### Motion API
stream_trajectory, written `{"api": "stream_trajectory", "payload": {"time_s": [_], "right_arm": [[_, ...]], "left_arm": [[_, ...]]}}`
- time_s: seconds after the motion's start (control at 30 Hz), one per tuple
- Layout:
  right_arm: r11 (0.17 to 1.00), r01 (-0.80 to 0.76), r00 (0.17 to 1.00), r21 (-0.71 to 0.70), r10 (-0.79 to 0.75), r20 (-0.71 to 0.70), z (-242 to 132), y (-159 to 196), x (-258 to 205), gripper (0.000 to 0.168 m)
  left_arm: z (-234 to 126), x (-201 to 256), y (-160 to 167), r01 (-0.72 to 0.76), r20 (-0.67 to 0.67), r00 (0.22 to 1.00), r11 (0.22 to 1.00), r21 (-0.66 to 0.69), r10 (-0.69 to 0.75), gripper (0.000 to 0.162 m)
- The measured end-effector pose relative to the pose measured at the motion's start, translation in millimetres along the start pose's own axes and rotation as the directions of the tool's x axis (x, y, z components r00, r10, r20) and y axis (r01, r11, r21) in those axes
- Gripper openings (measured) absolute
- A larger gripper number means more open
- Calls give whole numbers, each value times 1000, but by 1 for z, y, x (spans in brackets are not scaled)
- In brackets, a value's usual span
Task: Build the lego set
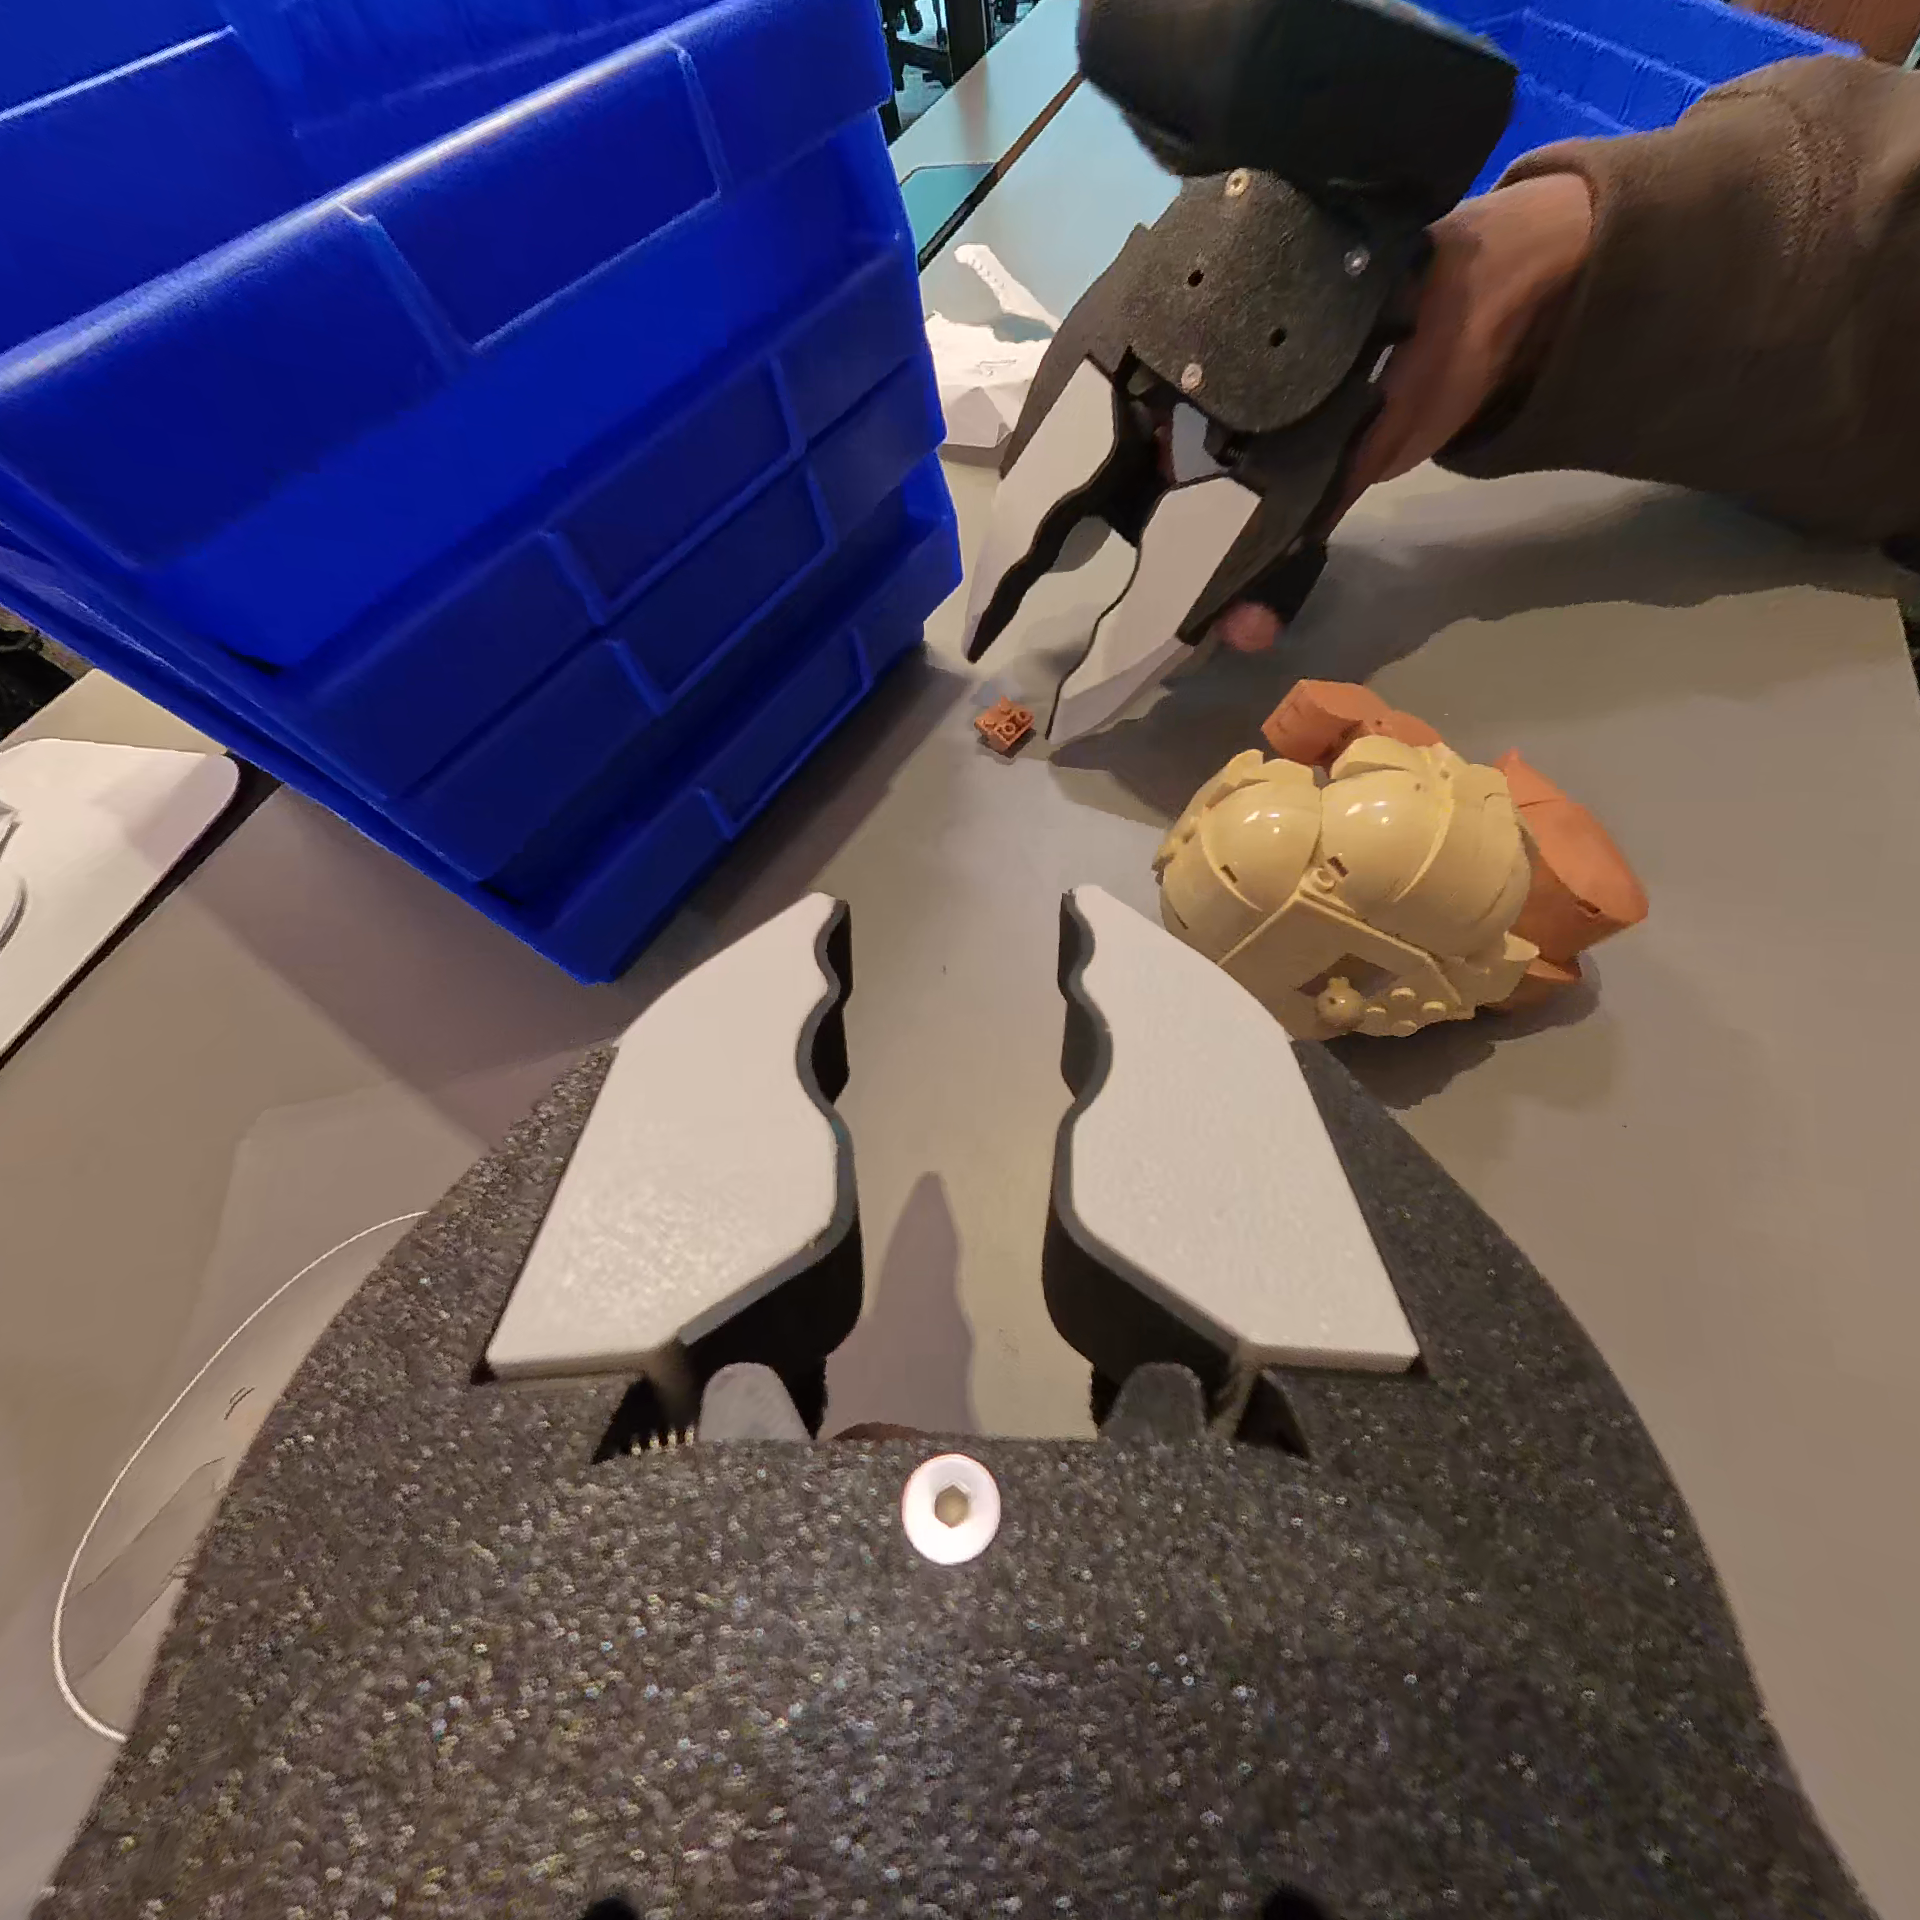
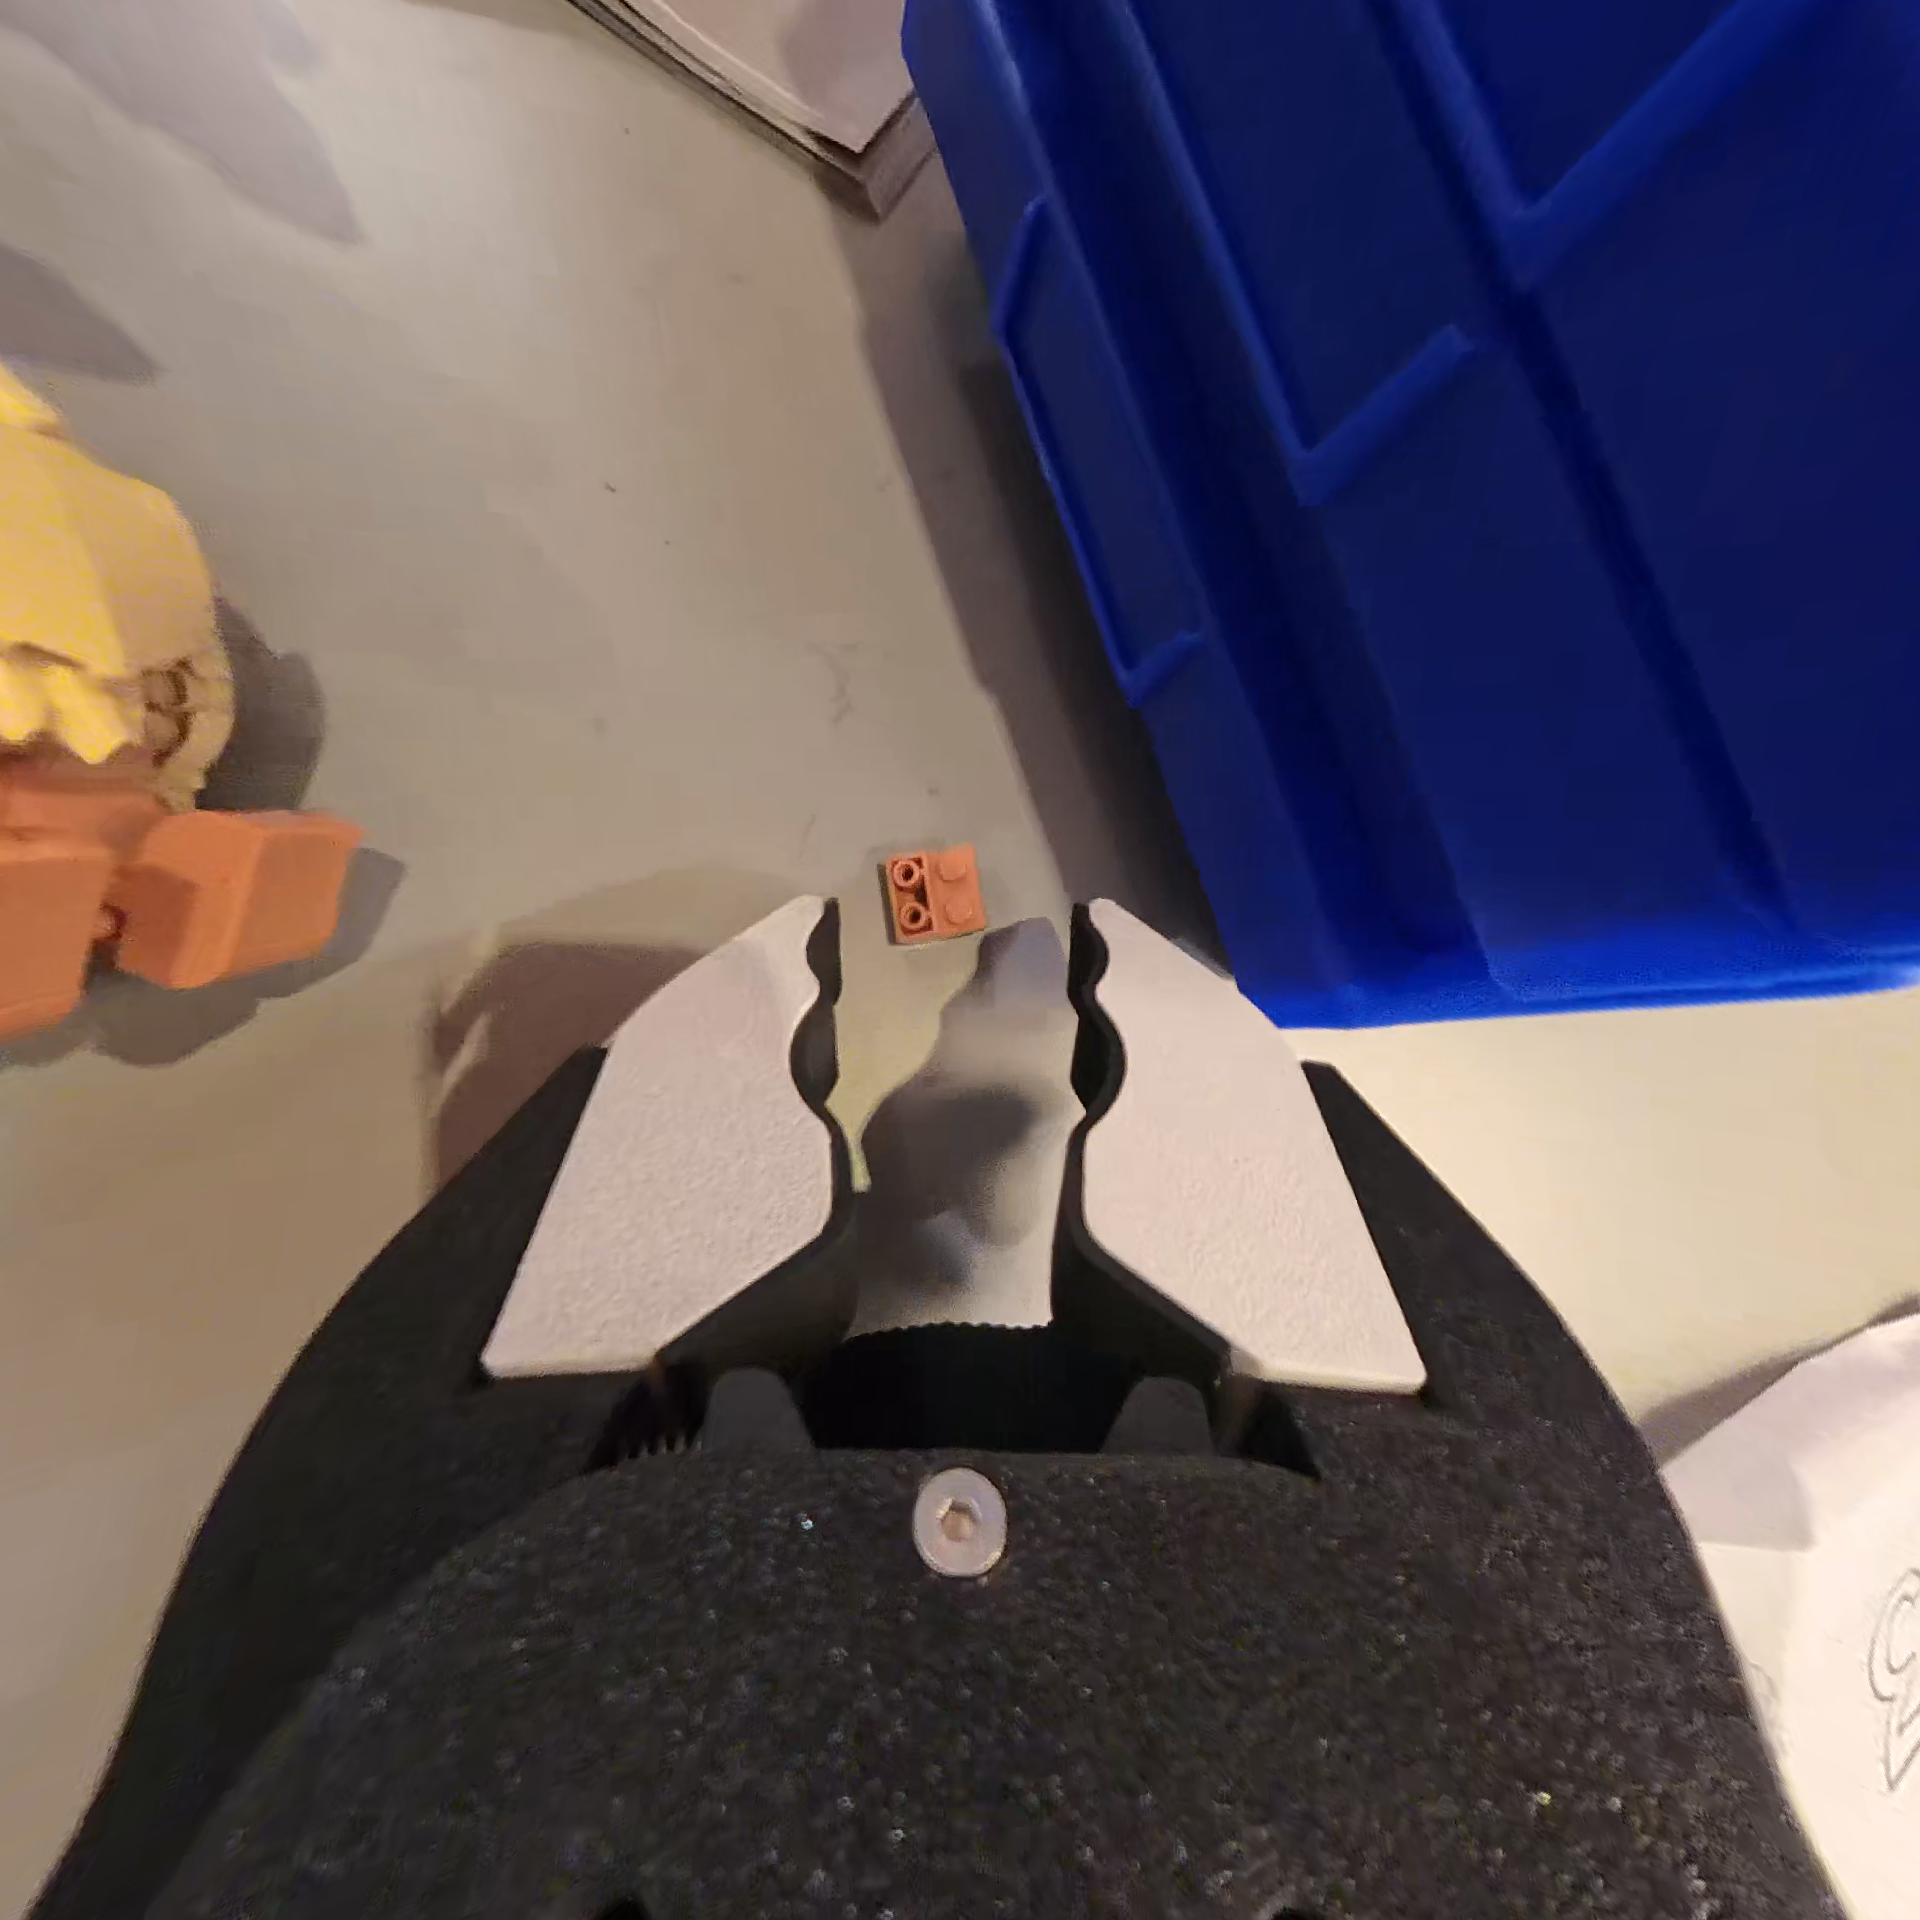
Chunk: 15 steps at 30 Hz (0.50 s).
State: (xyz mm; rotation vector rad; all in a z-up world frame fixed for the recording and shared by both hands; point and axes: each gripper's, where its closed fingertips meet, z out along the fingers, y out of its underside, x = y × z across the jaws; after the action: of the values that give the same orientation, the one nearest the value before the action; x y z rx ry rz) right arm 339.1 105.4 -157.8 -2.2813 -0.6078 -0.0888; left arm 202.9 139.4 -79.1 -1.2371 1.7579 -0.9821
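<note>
My right tongs, spread and empty, hover with the small orange brick just ahead between their tips on the desk, nearer than my released left tongs.

A stack of bright blue bins filled the upper left of the left wrist view. On the plain grey table lay a small orange-brown brick and a cream-and-terracotta model. Both grippers showed pale grey fingers on speckled black bodies. White paper sat at upper centre.
</note>
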Motion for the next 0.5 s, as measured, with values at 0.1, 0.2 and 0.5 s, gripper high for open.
{"api": "stream_trajectory", "payload": {"time_s": [0.1,0.2,0.5], "right_arm": [[999,-36,998,4,36,43,7,0,-2,36],[998,-64,994,8,63,94,9,-1,-9,18],[903,230,964,364,-161,-211,-81,-121,-2,17]], "left_arm": [[1,3,0,-5,-7,1000,1000,-2,5,38],[0,5,-1,-21,-3,1000,1000,-1,21,37],[-3,-6,0,10,28,1000,1000,15,-11,36]]}}
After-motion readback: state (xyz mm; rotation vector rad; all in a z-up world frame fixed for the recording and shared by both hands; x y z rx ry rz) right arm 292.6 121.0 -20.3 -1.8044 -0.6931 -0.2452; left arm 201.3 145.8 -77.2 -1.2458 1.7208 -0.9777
